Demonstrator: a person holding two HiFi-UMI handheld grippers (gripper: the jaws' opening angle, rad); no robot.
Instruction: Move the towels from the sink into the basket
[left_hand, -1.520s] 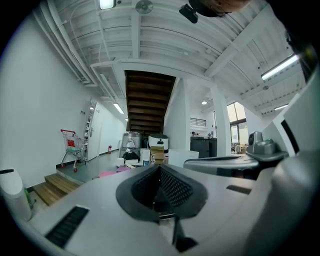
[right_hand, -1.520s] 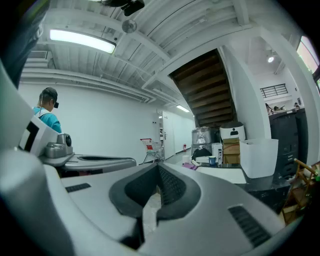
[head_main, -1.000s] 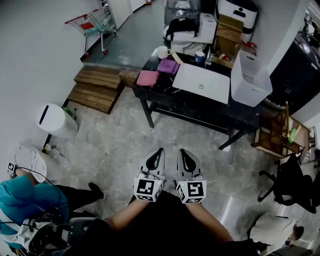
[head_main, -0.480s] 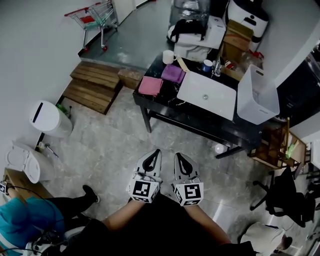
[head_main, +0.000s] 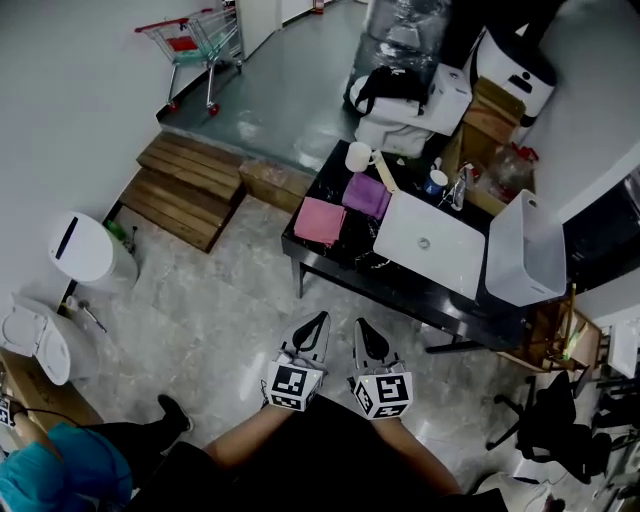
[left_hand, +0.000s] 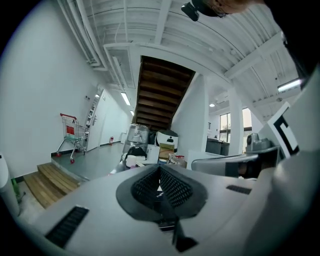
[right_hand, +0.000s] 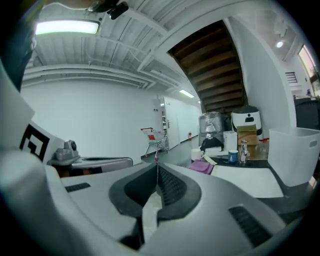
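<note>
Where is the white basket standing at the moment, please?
In the head view, the white basket stands at the right end of the black table, immediately right of the white sink.

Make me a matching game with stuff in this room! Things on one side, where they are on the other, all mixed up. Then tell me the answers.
Things:
1. pink towel
2. white mug
3. white basket
4. shopping cart

Places, as the head view shows them:
A. right of the sink
B. on the floor beyond the wooden steps
C. on the table, left of the purple towel
D. behind the purple towel, at the table's far edge

Pairs: 1-C, 2-D, 3-A, 4-B
</note>
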